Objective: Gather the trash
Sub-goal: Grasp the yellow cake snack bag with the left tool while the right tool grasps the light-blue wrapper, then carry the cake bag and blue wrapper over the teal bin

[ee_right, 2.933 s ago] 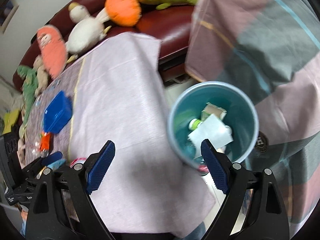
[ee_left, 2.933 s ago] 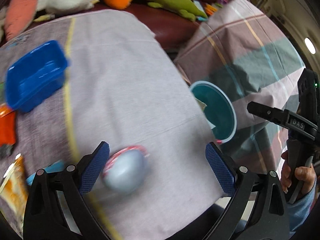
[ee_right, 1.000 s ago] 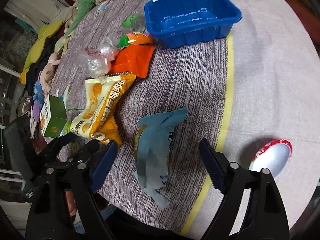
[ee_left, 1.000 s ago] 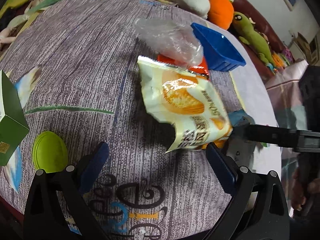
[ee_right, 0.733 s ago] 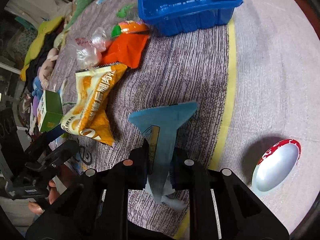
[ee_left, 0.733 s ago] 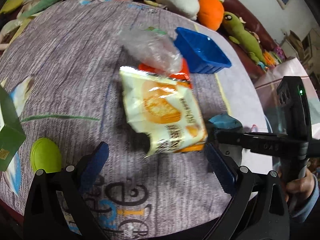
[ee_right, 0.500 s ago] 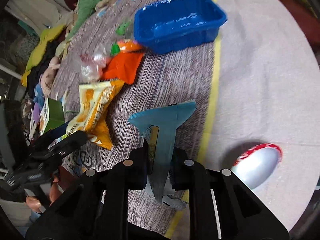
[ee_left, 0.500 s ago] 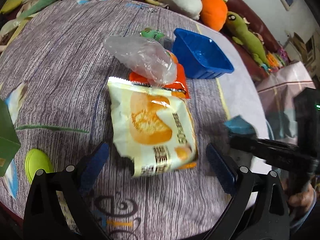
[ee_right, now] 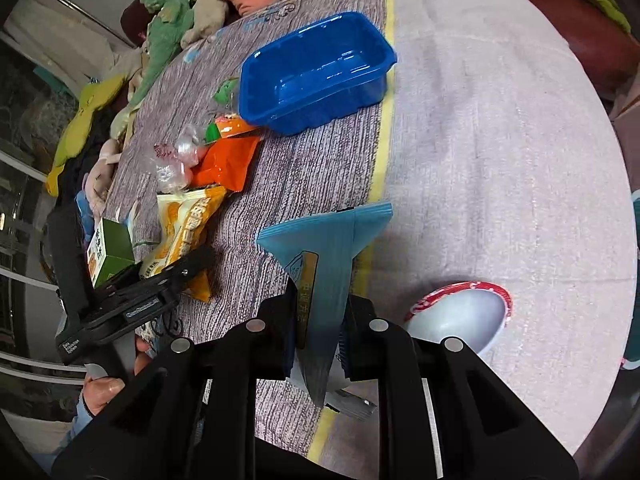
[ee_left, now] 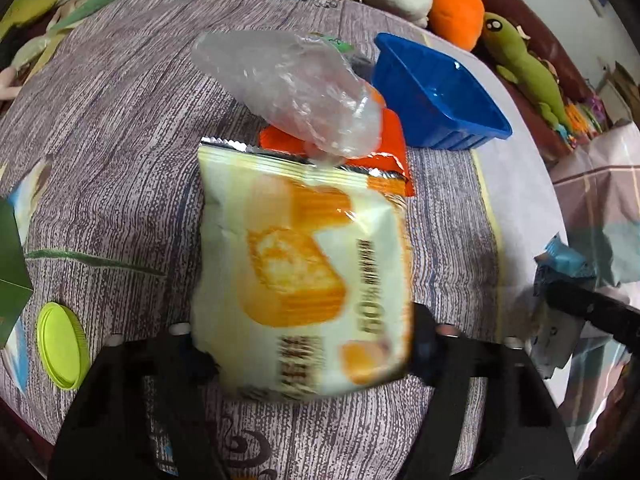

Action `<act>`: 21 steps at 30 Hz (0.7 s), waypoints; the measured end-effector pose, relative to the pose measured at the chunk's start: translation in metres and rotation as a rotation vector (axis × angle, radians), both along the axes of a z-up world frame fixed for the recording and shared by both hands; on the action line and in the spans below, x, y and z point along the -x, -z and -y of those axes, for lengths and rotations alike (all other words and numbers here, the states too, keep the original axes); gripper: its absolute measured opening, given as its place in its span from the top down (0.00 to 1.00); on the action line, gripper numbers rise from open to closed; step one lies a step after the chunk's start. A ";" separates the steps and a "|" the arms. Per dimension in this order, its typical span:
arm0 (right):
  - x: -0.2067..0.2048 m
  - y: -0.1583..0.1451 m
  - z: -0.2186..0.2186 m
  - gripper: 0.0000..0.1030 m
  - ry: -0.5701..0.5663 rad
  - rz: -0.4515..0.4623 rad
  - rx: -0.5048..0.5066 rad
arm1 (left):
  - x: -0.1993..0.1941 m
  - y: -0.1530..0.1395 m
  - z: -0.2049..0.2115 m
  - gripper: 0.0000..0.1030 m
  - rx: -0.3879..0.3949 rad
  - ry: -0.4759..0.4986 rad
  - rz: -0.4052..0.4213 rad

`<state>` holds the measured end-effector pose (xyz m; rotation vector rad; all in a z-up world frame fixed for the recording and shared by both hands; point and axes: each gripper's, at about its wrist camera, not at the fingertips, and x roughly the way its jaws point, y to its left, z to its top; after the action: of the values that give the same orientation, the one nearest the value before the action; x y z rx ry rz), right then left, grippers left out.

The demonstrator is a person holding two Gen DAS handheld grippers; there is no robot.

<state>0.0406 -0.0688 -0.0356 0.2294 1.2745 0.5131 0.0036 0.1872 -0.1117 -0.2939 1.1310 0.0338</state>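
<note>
My right gripper (ee_right: 318, 344) is shut on a blue wrapper (ee_right: 326, 248) and holds it above the table. That wrapper also shows at the right edge of the left wrist view (ee_left: 564, 264). My left gripper (ee_left: 304, 356) is closed around the lower end of a yellow snack bag (ee_left: 300, 272), whose blurred body hides the pads. The bag also shows in the right wrist view (ee_right: 186, 224) with the left gripper on it. An orange wrapper (ee_left: 384, 136) and a clear plastic bag (ee_left: 296, 92) lie just beyond it.
A blue plastic tray (ee_right: 316, 72) sits farther back. A foil cup with a red rim (ee_right: 460, 316) lies near the right gripper. A green box (ee_right: 110, 252) and a green lid (ee_left: 62, 344) lie at the left. Plush toys (ee_left: 516, 52) line the sofa.
My left gripper has moved onto the yellow snack bag and closed on its lower end. My right gripper closed on the blue wrapper, lifted it and swung it right.
</note>
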 end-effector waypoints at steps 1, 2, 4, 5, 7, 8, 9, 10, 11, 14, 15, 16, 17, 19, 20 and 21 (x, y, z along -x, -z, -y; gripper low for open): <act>0.000 -0.002 0.002 0.84 0.001 0.004 -0.007 | 0.002 -0.002 0.001 0.40 -0.008 -0.004 0.007; 0.000 -0.004 0.004 0.84 0.002 0.009 -0.013 | 0.004 -0.004 0.002 0.42 -0.011 -0.006 0.010; 0.001 -0.010 0.009 0.84 0.002 0.023 -0.032 | 0.010 -0.010 0.003 0.42 -0.012 -0.007 0.018; 0.001 -0.012 0.011 0.84 0.002 0.027 -0.039 | 0.012 -0.013 0.005 0.42 -0.010 -0.001 0.024; 0.002 -0.017 0.017 0.84 0.006 0.039 -0.054 | 0.017 -0.020 0.011 0.42 -0.008 0.020 0.034; 0.002 -0.019 0.019 0.84 0.008 0.042 -0.058 | 0.020 -0.023 0.015 0.42 -0.009 0.033 0.038; 0.002 -0.021 0.023 0.84 0.014 0.047 -0.063 | 0.022 -0.026 0.017 0.42 -0.008 0.042 0.041; 0.003 -0.022 0.026 0.84 0.018 0.049 -0.067 | 0.025 -0.030 0.022 0.42 -0.002 0.057 0.045; 0.003 -0.022 0.030 0.84 0.024 0.051 -0.071 | 0.026 -0.033 0.025 0.42 0.002 0.069 0.048; 0.005 -0.024 0.045 0.84 0.045 0.056 -0.088 | 0.032 -0.043 0.036 0.42 0.029 0.112 0.059; 0.005 -0.024 0.048 0.84 0.051 0.058 -0.091 | 0.033 -0.045 0.039 0.42 0.035 0.125 0.062; 0.006 -0.024 0.054 0.84 0.060 0.060 -0.096 | 0.035 -0.048 0.045 0.42 0.042 0.142 0.072; 0.006 -0.025 0.060 0.84 0.070 0.062 -0.102 | 0.035 -0.051 0.051 0.42 0.049 0.157 0.083; 0.007 -0.026 0.074 0.84 0.092 0.072 -0.112 | 0.032 -0.055 0.065 0.42 0.058 0.183 0.093; 0.007 -0.027 0.078 0.84 0.100 0.075 -0.116 | 0.029 -0.057 0.073 0.42 0.062 0.197 0.098; 0.008 -0.027 0.086 0.84 0.113 0.078 -0.121 | 0.028 -0.060 0.080 0.42 0.062 0.209 0.101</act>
<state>0.0325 -0.1546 -0.0083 0.3771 1.1488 0.4979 -0.0241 0.1068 -0.0522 -0.2292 1.0584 -0.1990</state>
